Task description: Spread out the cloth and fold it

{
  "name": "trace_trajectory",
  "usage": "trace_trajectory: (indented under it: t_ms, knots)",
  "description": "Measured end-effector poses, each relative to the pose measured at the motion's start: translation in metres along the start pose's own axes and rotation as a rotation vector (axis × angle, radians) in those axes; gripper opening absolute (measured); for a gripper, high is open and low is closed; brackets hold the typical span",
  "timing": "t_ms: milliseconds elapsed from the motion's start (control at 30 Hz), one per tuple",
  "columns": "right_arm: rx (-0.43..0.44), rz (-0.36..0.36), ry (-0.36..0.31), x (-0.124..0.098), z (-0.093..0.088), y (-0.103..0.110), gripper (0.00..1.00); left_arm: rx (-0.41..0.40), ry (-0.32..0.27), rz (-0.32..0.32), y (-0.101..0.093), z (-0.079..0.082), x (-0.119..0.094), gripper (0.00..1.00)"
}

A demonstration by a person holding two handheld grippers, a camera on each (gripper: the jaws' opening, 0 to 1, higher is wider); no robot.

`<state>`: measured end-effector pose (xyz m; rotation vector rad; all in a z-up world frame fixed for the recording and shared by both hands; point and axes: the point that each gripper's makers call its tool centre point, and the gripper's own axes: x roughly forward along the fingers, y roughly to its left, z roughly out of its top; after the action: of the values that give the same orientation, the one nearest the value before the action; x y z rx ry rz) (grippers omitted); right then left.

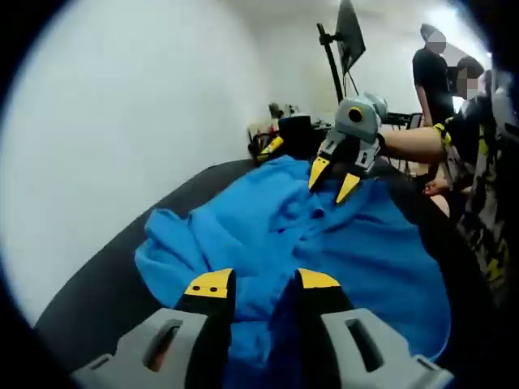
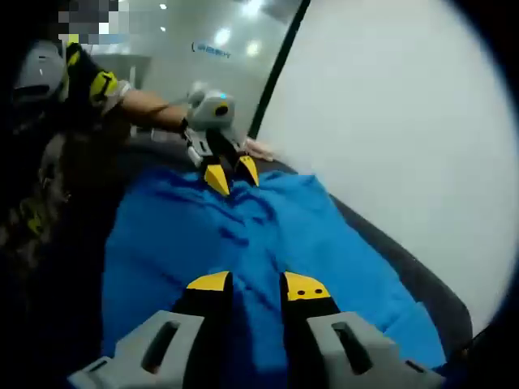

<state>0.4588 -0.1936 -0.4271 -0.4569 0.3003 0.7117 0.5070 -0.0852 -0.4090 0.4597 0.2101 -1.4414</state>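
Blue cloth (image 1: 324,251) rumpled across dark desk (image 1: 97,284), near white wall (image 1: 122,105). Left gripper (image 1: 263,285) fingers parted, cloth bunched between, grip uncertain. Right gripper (image 2: 253,284) fingers parted over cloth, grip likewise unclear. Two people (image 1: 434,69) standing in background.

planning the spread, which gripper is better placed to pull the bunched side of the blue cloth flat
Probably left: the left gripper has its jaws over the rumpled, doubled edge of the blue fabric cloth, while the right gripper sits over flatter cloth.
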Motion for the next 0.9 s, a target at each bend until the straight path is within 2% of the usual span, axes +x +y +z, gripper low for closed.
trace_trajectory:
  t_ms: [33,67,100,133,167,200,233,267,300,333,367,433,467,500,567,600,667,700,733,767,800,833,900]
  knots:
    - [0.045,-0.011,-0.067,0.004,0.007,-0.004,0.21,0.025,0.011,-0.005,-0.004,-0.004,0.002,0.28]
    - [0.018,0.004,-0.076,0.003,0.009,-0.003,0.17,0.102,0.019,-0.032,-0.009,-0.007,0.005,0.28]
    - [0.01,-0.063,-0.033,0.003,0.005,-0.014,0.03,0.092,0.005,-0.029,-0.008,-0.009,0.006,0.25]
    - [-0.004,-0.101,0.004,-0.001,0.002,-0.022,0.02,0.061,-0.01,-0.037,-0.008,-0.005,0.006,0.16]
    - [0.005,-0.066,-0.012,-0.002,0.006,-0.017,0.02,-0.03,0.009,-0.023,-0.005,-0.006,0.002,0.09]
    - [0.046,-0.015,-0.053,-0.004,0.014,-0.013,0.02,-0.021,0.016,-0.001,0.001,-0.005,-0.001,0.07]
    - [0.118,-0.011,-0.095,-0.009,0.022,-0.016,0.02,-0.008,0.023,-0.007,0.003,-0.003,-0.005,0.05]
    - [0.138,-0.004,-0.109,-0.012,0.025,-0.016,0.02,-0.021,0.017,-0.005,0.006,0.0,-0.013,0.04]
    - [0.179,0.039,-0.16,-0.021,0.038,-0.013,0.02,-0.073,-0.02,-0.021,0.004,0.008,-0.021,0.04]
    - [0.204,0.052,-0.192,-0.028,0.046,-0.014,0.02,-0.131,-0.034,-0.026,0.006,0.011,-0.03,0.04]
    - [0.246,0.056,-0.24,-0.038,0.058,-0.019,0.02,-0.246,-0.082,-0.068,0.003,0.023,-0.042,0.04]
    - [0.244,0.089,-0.325,-0.055,0.078,-0.018,0.02,-0.431,-0.152,-0.117,0.004,0.039,-0.059,0.04]
    - [0.26,0.093,-0.342,-0.061,0.083,-0.02,0.02,-0.537,-0.182,-0.146,0.006,0.048,-0.071,0.04]
    - [0.262,0.106,-0.369,-0.069,0.09,-0.019,0.02,-0.572,-0.217,-0.155,0.01,0.055,-0.079,0.04]
    - [0.242,0.133,-0.389,-0.077,0.098,-0.014,0.02,-0.562,-0.278,-0.117,0.019,0.068,-0.092,0.04]
    - [0.227,0.168,-0.404,-0.08,0.101,-0.006,0.02,-0.611,-0.337,-0.131,0.02,0.081,-0.1,0.04]
    - [0.176,0.176,-0.366,-0.081,0.096,0.005,0.02,-0.707,-0.343,-0.146,0.017,0.087,-0.106,0.04]
    - [0.193,0.179,-0.365,-0.081,0.095,0.008,0.02,-0.757,-0.336,-0.152,0.015,0.086,-0.105,0.04]
    - [0.214,0.222,-0.35,-0.081,0.089,0.018,0.02,-0.753,-0.299,-0.16,0.009,0.078,-0.105,0.05]
    - [0.198,0.246,-0.327,-0.079,0.083,0.026,0.02,-0.708,-0.228,-0.153,0.0,0.061,-0.102,0.05]
    - [0.178,0.267,-0.275,-0.074,0.07,0.036,0.02,-0.666,-0.164,-0.146,-0.008,0.044,-0.099,0.05]
    - [0.166,0.283,-0.214,-0.069,0.054,0.045,0.02,-0.621,-0.103,-0.119,-0.015,0.021,-0.096,0.06]
    - [0.15,0.289,-0.161,-0.06,0.036,0.055,0.02,-0.582,-0.08,-0.12,-0.027,0.0,-0.091,0.06]
